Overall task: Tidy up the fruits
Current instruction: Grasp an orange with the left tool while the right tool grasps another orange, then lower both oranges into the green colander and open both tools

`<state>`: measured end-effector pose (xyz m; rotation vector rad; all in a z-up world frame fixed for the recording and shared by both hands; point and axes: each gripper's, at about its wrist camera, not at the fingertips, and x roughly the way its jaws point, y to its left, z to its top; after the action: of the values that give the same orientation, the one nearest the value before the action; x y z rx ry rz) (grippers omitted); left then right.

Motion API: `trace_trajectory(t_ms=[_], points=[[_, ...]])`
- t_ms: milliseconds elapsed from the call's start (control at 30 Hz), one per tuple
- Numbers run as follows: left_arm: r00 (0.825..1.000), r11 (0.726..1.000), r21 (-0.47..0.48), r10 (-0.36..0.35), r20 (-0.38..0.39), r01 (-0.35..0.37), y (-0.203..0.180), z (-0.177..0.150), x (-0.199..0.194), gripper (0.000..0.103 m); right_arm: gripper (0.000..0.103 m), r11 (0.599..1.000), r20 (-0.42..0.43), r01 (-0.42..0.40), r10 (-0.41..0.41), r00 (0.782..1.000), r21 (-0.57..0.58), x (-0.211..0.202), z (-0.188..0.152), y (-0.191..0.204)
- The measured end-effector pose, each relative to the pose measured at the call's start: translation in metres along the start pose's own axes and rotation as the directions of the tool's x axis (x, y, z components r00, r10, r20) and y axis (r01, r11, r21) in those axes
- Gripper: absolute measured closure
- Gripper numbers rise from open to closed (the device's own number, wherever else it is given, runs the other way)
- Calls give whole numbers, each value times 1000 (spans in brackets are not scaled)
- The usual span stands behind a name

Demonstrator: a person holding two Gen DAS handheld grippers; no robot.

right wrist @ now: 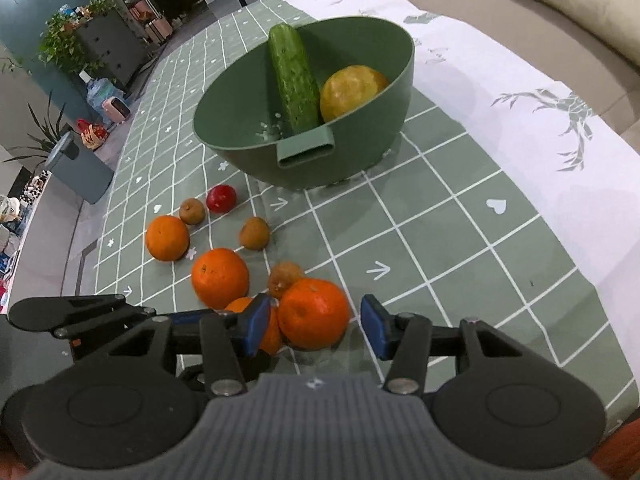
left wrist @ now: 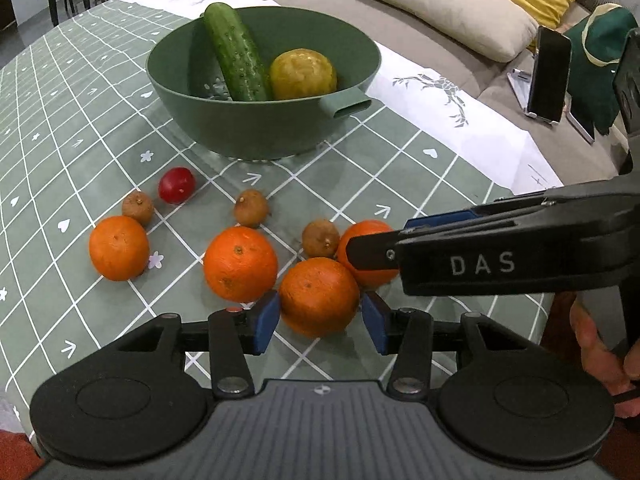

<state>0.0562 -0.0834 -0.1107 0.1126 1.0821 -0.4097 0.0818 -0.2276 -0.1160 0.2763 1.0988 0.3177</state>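
Note:
A green bowl holds a cucumber and a yellow fruit; the bowl also shows in the right wrist view. Several oranges, three small brown fruits and a red fruit lie on the tablecloth. My left gripper is open with its blue pads either side of the nearest orange. My right gripper is open around another orange, and it shows side-on in the left wrist view. A brown fruit touches that orange.
The table has a green grid cloth with a white border. A sofa with cushions and a phone on a stand lie beyond it. Floor, plants and furniture are off the table's left edge.

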Motion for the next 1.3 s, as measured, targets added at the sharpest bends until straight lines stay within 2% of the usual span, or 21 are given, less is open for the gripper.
trace_trajectory(t_ms=[200,400,533,700,1033,1167,1300], points=[[1000,1000,-15,5,9,-5,4,2,2,48,55,1000,-30,10,-10,999,3,11,1,0],[1000,1000,11,10,20,-10,0,1,2,51,64,1000,-34,4,-4,999,-2,11,0,0],[999,1000,25,17,32,-18,-2,-1,1,54,65,1000,-27,15,-16,1000,-27,10,-2,4],[1000,1000,-10,-1,29,1,2,-2,-5,55,65,999,-12,34,-34,999,-13,2,-4,1],[995,991,-120,-54,88,65,18,7,-39,55,66,999,82,36,-38,996,29,-32,-7,-5],[990,983,-162,-74,117,92,30,20,-58,55,66,999,139,37,-39,990,13,-51,-1,-2],[986,984,-152,-70,153,93,37,41,-77,55,66,1000,190,27,-24,981,-13,-66,13,5]])
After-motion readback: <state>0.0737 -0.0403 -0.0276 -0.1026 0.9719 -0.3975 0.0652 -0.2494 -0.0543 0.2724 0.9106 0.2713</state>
